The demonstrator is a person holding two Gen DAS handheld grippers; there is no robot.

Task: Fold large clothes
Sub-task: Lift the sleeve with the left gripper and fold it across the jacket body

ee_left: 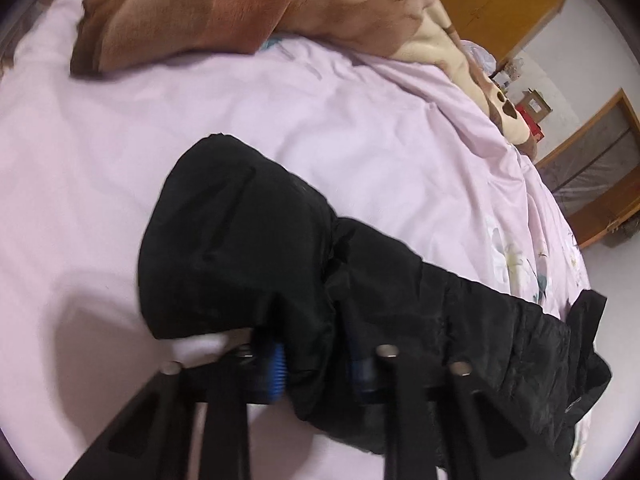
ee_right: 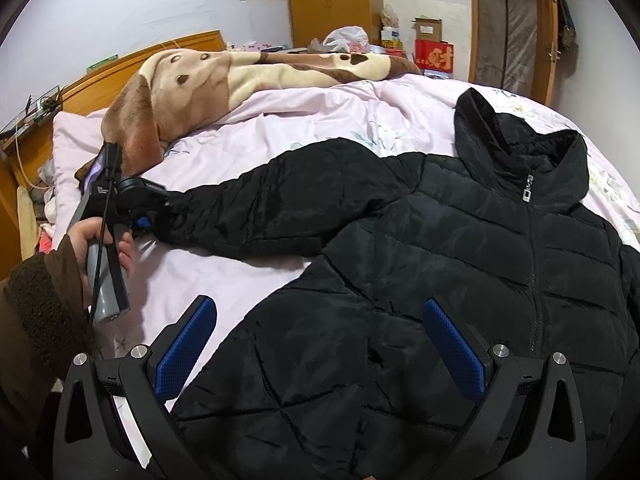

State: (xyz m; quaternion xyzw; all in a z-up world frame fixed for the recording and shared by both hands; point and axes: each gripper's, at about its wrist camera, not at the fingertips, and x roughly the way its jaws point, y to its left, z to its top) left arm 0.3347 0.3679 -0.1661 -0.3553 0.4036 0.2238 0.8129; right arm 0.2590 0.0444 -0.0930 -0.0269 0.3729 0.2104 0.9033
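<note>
Two grippers, and each is doing something different. Nearest in the right wrist view, my right gripper (ee_right: pixel 320 344) has its blue pads (ee_right: pixel 186 348) spread wide with nothing between them, hovering over the near hem of the jacket (ee_right: pixel 420 280). The jacket is black and quilted, lying front-up on the bed (ee_right: pixel 280 132) with its zipper (ee_right: pixel 534 252) closed and its hood (ee_right: pixel 520 132) at the far right. One sleeve (ee_right: pixel 280 204) stretches out to the left across the pink cover. At its end, my left gripper (ee_right: pixel 150 210) is clamped on the cuff, with my left hand (ee_right: pixel 100 240) around the grey handle.

From the left wrist view, my left gripper (ee_left: pixel 316 372) has its fingers (ee_left: pixel 278 372) pressed together on black fabric, which bunches up between them and hides most of the pads. The sleeve (ee_left: pixel 248 248) bulges away from the grip, and more of the jacket (ee_left: pixel 500 340) trails off to the right, low over the pink cover.

Farther back, a brown-and-cream blanket (ee_right: pixel 224 80) lies crumpled along the far side of the bed. Beyond it stand a wooden headboard (ee_right: pixel 132 60) at the left, a wardrobe (ee_right: pixel 328 0), a red box (ee_right: pixel 434 56) and a door (ee_right: pixel 508 20).
</note>
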